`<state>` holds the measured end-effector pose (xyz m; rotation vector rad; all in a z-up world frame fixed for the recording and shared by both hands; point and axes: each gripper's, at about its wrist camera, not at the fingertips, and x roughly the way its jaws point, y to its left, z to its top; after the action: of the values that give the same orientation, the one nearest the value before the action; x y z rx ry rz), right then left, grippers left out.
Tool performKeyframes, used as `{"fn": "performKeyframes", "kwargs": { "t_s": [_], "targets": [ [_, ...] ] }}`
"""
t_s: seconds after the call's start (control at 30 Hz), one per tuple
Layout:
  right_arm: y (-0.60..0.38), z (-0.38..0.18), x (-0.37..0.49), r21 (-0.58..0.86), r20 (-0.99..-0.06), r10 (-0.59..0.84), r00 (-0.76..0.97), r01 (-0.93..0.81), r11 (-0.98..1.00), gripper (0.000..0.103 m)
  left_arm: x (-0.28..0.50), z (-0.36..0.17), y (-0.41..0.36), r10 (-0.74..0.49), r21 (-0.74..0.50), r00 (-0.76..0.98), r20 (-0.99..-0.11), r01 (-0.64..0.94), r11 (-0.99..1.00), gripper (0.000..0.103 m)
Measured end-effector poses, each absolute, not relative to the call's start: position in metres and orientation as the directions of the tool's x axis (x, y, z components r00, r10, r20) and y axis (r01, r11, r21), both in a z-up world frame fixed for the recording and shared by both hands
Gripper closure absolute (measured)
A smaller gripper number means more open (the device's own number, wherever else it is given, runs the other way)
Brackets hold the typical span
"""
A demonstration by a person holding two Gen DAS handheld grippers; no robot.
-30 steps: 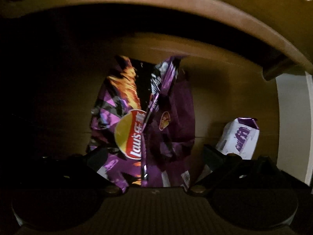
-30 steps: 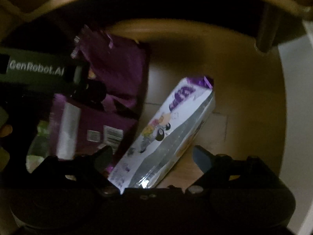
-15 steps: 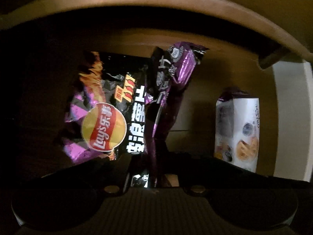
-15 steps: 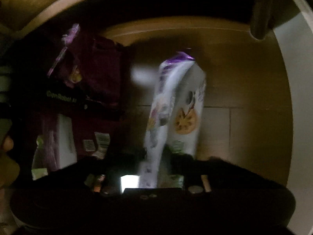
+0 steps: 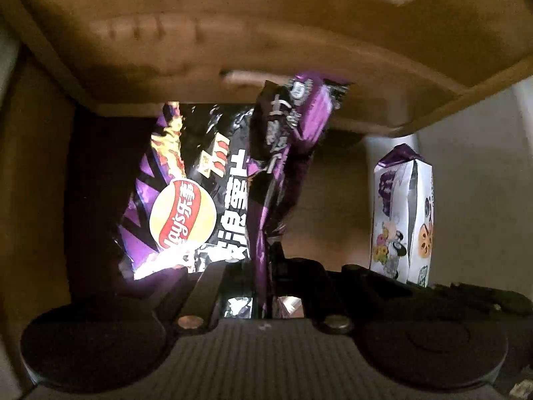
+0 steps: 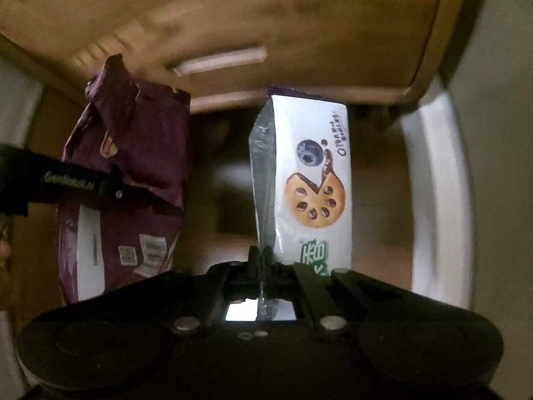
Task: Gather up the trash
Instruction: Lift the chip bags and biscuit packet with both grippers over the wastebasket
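My left gripper [image 5: 263, 266] is shut on a crumpled purple and black Lay's chip bag [image 5: 206, 186] and holds it up off the floor. My right gripper [image 6: 263, 260] is shut on the edge of a white cookie wrapper [image 6: 313, 180] with a blueberry and cookie print, also lifted. The cookie wrapper shows at the right of the left wrist view [image 5: 403, 213]. The chip bag's back side [image 6: 133, 173] and the left gripper's arm [image 6: 56, 183] show at the left of the right wrist view.
The wooden underside of a piece of furniture [image 5: 266, 43] hangs close above both grippers. A wooden floor [image 6: 376, 233] lies below. A white wall or panel [image 6: 436, 200] stands to the right.
Both grippers closed on their wrappers, which lay on the floor a second ago, and have lifted them. The view is brighter and the furniture underside is nearer.
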<state>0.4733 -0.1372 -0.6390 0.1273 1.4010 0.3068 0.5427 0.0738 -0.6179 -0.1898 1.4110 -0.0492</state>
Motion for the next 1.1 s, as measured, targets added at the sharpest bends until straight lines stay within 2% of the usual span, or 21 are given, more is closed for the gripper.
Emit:
{"fn": "performKeyframes", "kwargs": {
  "t_s": [0.2, 0.6, 0.9, 1.1],
  "targets": [
    [-0.141, -0.507, 0.463, 0.280, -0.933, 0.303, 0.195, -0.137, 0.950, 0.102, 0.515, -0.491, 0.068, -0.164, -0.175, 0.216, -0.963, -0.032, 0.984, 0.096],
    [-0.119, -0.260, 0.444, 0.278, -0.881, 0.359, 0.308, -0.277, 0.920, 0.102, 0.458, -0.245, 0.076, -0.223, -0.196, 0.370, -0.902, 0.109, 0.974, 0.096],
    [-0.104, -0.125, 0.447, 0.251, -0.808, 0.400, 0.432, -0.361, 0.898, 0.103, 0.420, -0.107, 0.095, -0.291, -0.213, 0.543, -0.788, 0.203, 0.956, 0.096],
    [-0.086, -0.062, 0.462, 0.237, -0.754, 0.418, 0.507, -0.382, 0.893, 0.102, 0.426, -0.038, 0.116, -0.304, -0.197, 0.632, -0.713, 0.236, 0.952, 0.096]
  ]
}}
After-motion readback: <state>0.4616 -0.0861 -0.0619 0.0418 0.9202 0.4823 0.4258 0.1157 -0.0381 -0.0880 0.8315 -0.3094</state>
